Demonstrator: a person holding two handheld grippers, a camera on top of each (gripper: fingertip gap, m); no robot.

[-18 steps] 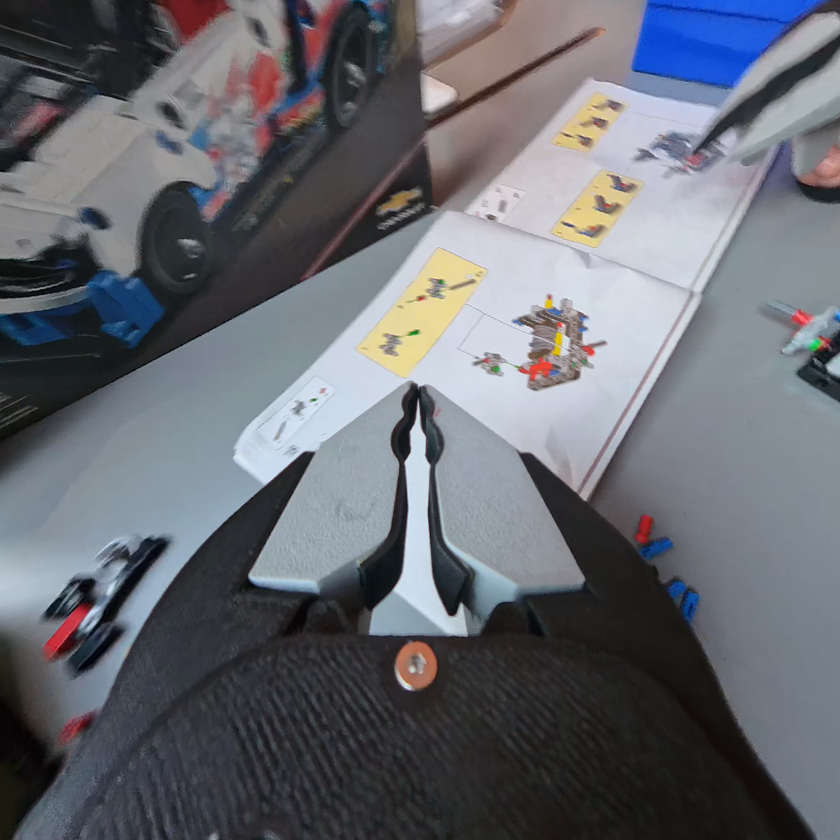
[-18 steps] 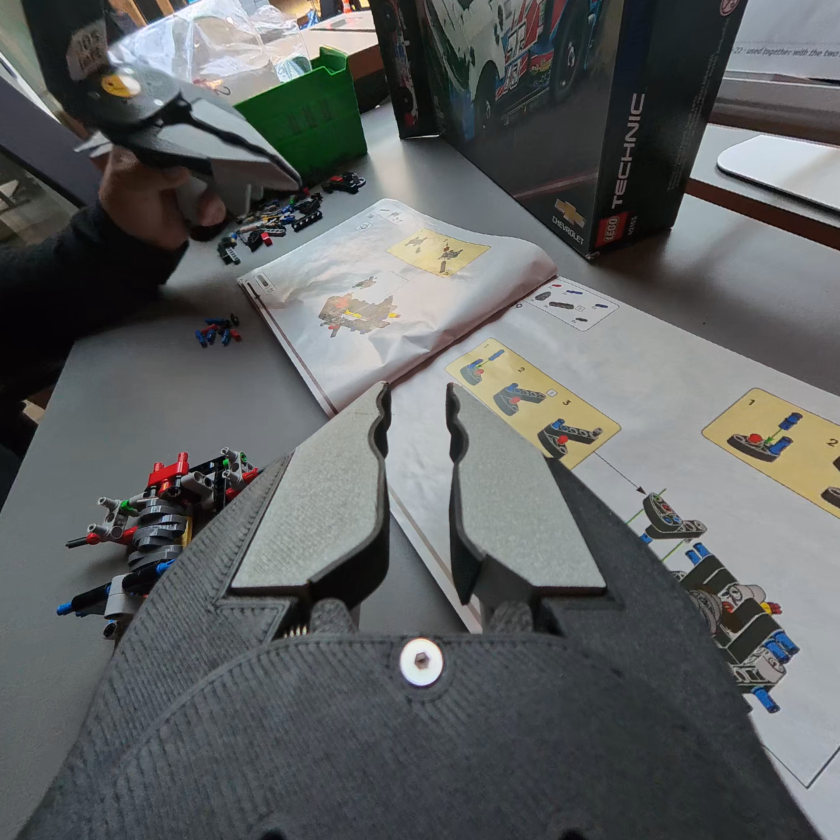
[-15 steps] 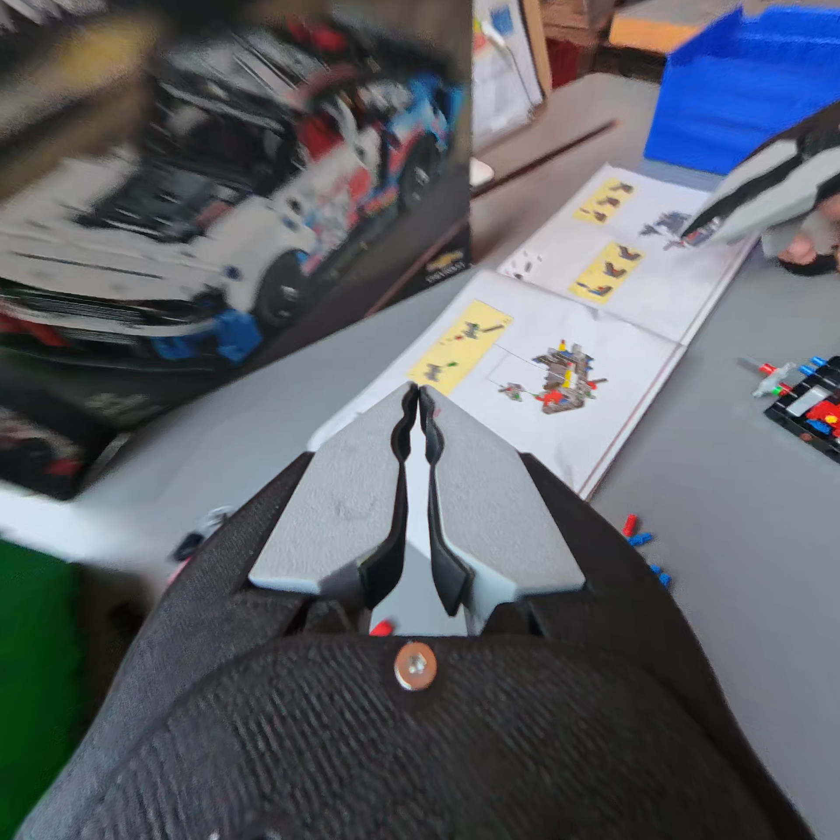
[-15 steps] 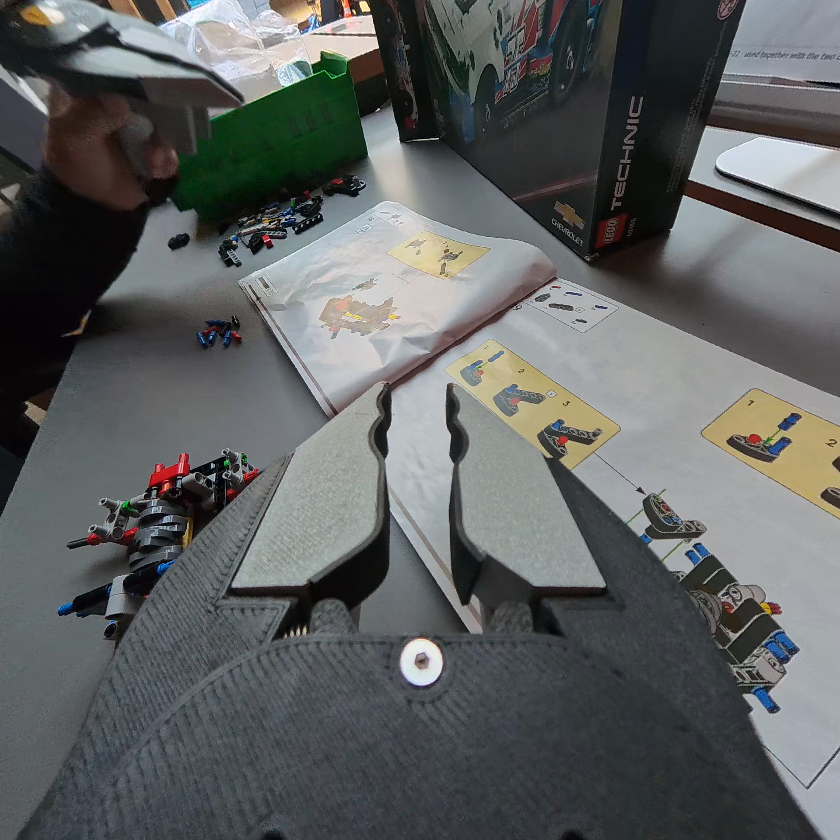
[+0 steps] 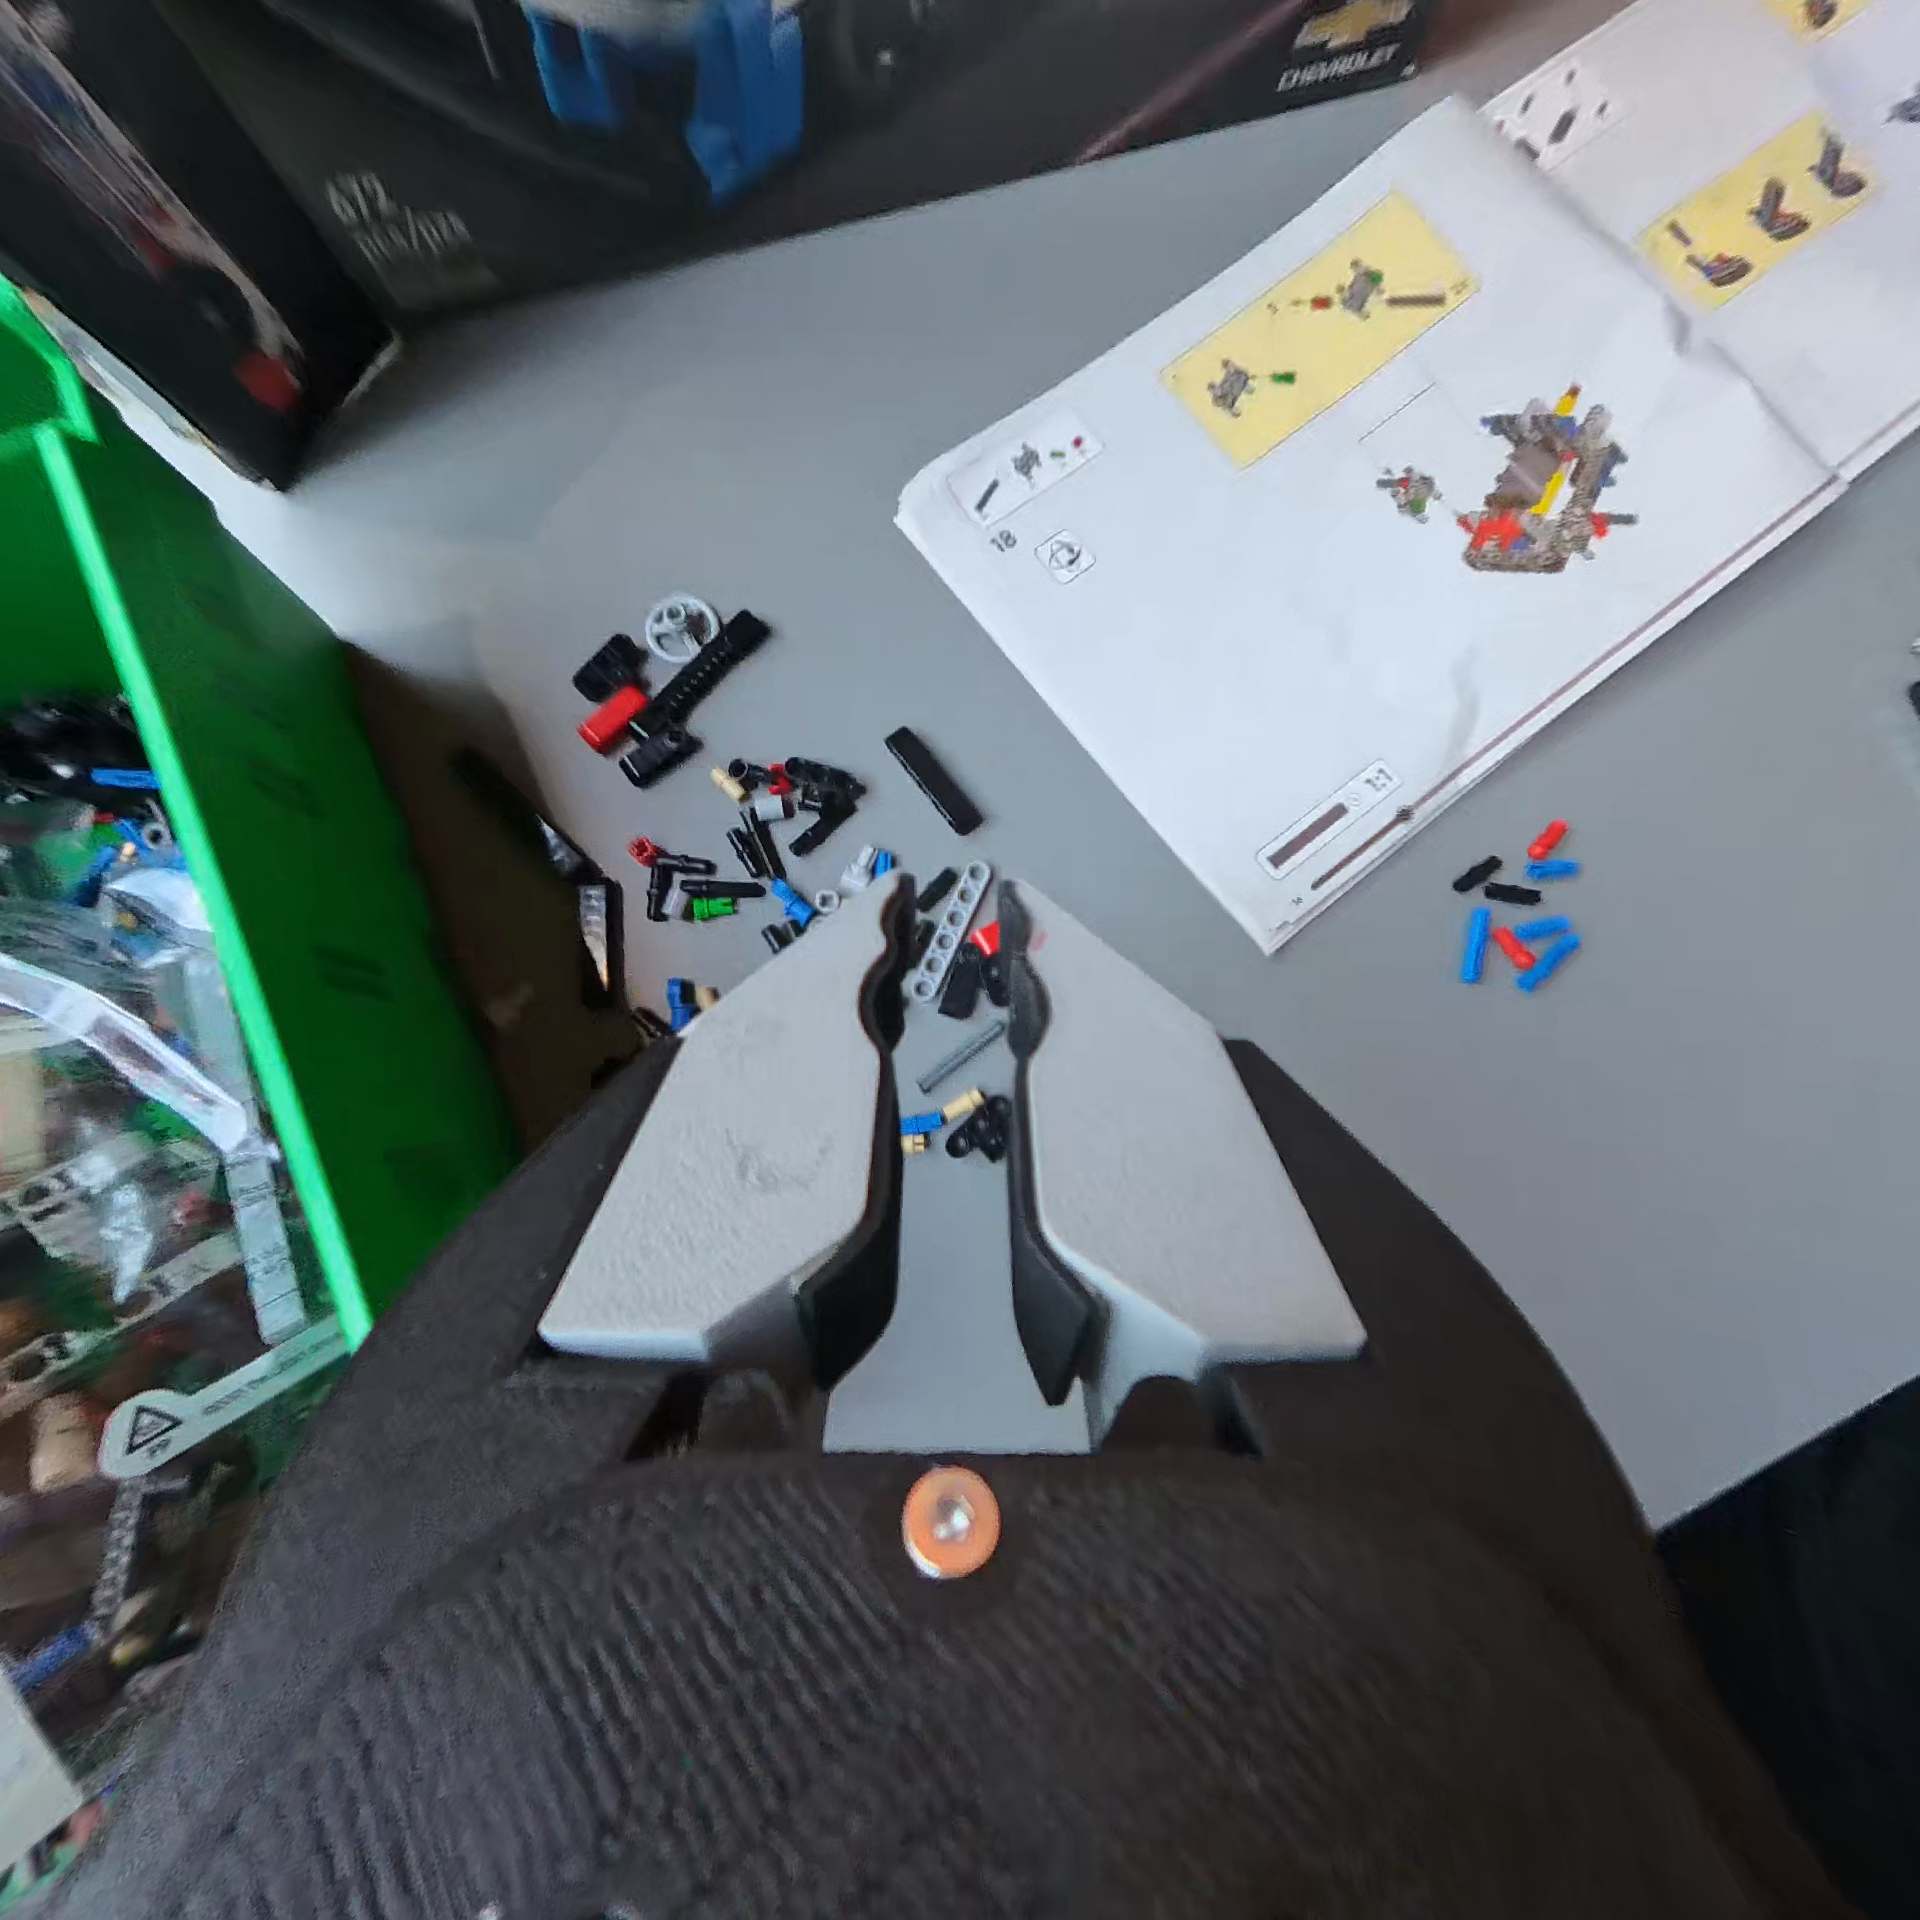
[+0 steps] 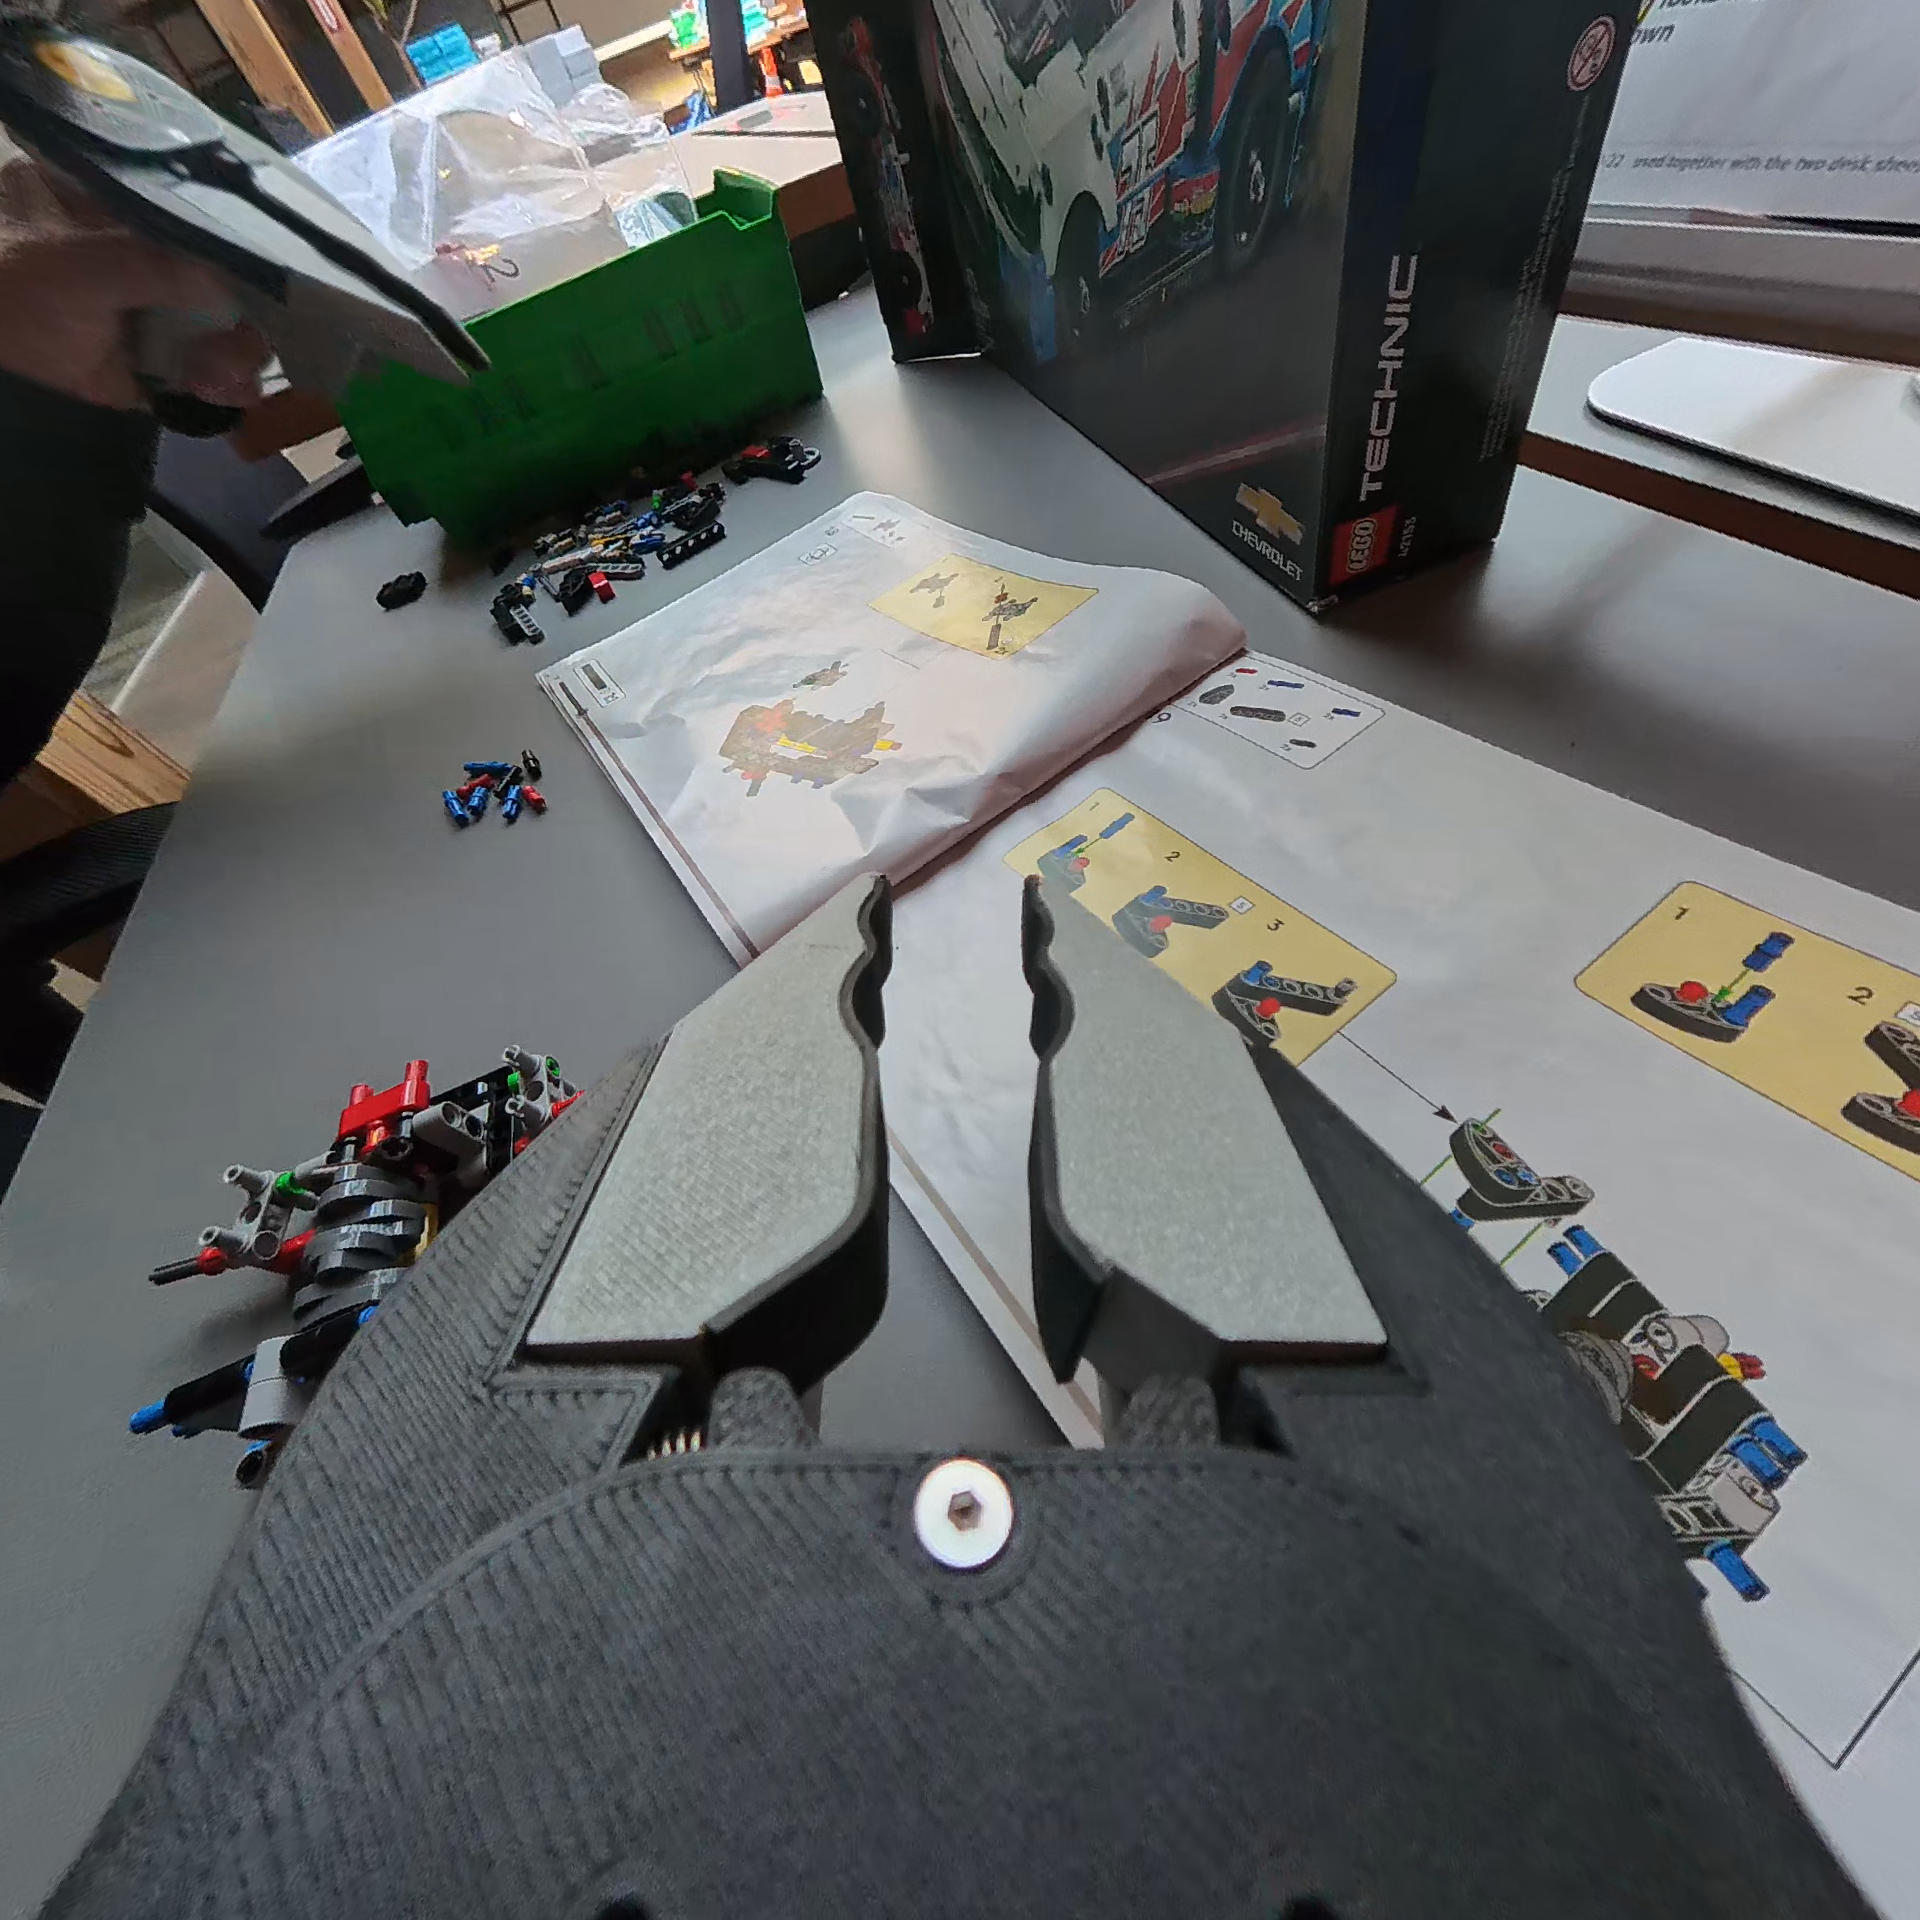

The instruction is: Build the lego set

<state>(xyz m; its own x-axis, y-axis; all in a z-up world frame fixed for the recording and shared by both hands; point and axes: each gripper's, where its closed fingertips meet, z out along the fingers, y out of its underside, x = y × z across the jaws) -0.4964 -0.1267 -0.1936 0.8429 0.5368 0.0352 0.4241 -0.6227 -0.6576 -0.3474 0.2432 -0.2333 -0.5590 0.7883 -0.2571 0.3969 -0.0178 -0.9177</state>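
Note:
My left gripper (image 5: 953,914) is open and empty. It hovers above a pile of small loose Lego pieces (image 5: 769,821) beside the green bin (image 5: 239,831), with a light grey holed beam (image 5: 948,935) between its tips. My right gripper (image 6: 954,902) is open and empty, held above the open instruction booklet (image 6: 935,707). A partly built grey, black and red assembly (image 6: 364,1195) lies to its left. In the right wrist view the left gripper (image 6: 260,239) is raised near the bin (image 6: 582,384), above the loose pieces (image 6: 613,540).
The dark set box (image 6: 1195,260) stands behind the booklet (image 5: 1351,520) and also shows in the left wrist view (image 5: 727,104). A small cluster of blue, red and black pins (image 5: 1517,925) lies on the grey table near the booklet's corner (image 6: 494,790). The bin holds plastic bags. The left gripper's tips are roughly 40 centimeters from the right gripper's.
My left gripper has swung left and tipped down from the booklet to the loose pieces by the green bin, and its jaws have opened. The right gripper has not moved.

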